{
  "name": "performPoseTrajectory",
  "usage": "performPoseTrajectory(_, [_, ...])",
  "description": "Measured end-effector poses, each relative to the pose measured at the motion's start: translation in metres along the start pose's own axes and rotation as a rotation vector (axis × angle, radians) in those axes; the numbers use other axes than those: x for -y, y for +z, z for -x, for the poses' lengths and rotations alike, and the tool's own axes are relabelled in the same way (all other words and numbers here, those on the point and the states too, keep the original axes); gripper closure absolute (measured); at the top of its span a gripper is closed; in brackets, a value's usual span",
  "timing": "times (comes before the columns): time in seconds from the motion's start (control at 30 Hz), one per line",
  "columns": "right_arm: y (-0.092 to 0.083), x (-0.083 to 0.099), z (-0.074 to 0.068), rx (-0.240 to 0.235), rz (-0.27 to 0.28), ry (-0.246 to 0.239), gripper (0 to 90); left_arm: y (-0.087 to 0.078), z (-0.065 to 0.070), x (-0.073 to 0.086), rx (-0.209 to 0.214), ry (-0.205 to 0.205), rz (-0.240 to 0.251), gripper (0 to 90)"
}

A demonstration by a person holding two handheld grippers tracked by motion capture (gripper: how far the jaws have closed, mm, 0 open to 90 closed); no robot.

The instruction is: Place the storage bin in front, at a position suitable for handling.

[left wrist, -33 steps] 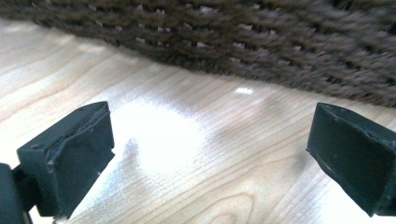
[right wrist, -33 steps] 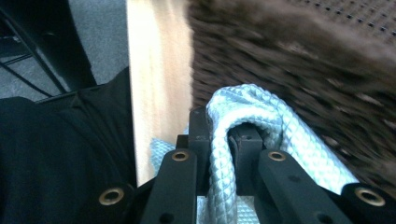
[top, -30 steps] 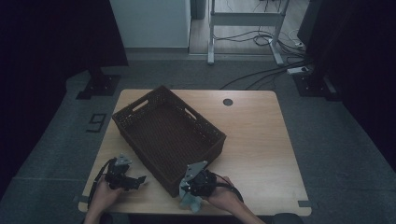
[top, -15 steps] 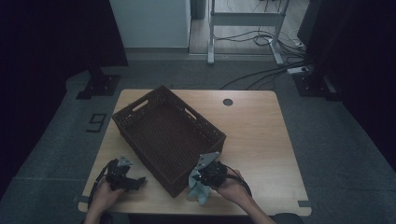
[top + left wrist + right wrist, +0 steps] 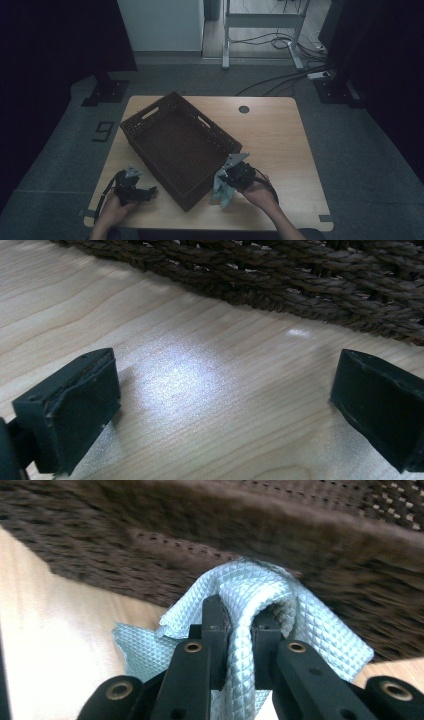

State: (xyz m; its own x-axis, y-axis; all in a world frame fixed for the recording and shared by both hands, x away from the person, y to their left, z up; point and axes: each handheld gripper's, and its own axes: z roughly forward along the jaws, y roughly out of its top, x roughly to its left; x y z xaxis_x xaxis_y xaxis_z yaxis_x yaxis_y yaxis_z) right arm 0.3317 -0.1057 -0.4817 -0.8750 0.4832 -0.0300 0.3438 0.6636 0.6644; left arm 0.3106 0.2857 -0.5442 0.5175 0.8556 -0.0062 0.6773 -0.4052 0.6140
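Note:
A dark woven basket (image 5: 150, 125) lies at an angle on the wooden table (image 5: 280, 130). My right gripper (image 5: 231, 176) is shut on a pale blue quilted cloth (image 5: 223, 191), which hangs from it beside the basket's near right wall. In the right gripper view the cloth (image 5: 260, 590) is pinched between the jaws and bunches up against the basket wall (image 5: 320, 545). My left gripper (image 5: 142, 192) rests on the table at the basket's near left side. In the left gripper view its fingers (image 5: 75, 405) stand wide apart over bare wood, facing the basket's base (image 5: 280, 285).
A small round black cap (image 5: 244, 109) sits in the table's far edge. The table's right half (image 5: 290, 155) is bare wood. Beyond the table are a desk frame (image 5: 260, 30), floor cables (image 5: 280, 75) and a power strip (image 5: 320, 75).
My right gripper has carried the cloth to the right along the basket's near wall, away from the near corner. The left gripper has stayed where it was.

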Motion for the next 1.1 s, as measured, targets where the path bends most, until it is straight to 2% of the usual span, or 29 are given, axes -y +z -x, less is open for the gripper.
performPoseTrajectory(0.43, [-0.003,0.008,0.024,0.061,-0.016,0.041,81.2,0.0,0.0,0.0,-0.003,-0.003,0.005,0.0])
performPoseTrajectory(1.0, [-0.01,0.023,0.061,0.172,-0.022,0.141,80.8,0.001,0.001,0.0,-0.004,-0.004,0.011,0.0])
performPoseTrajectory(1.1, [-0.009,0.024,0.063,0.18,-0.026,0.14,80.7,0.001,0.001,0.0,-0.005,-0.004,0.011,0.0])
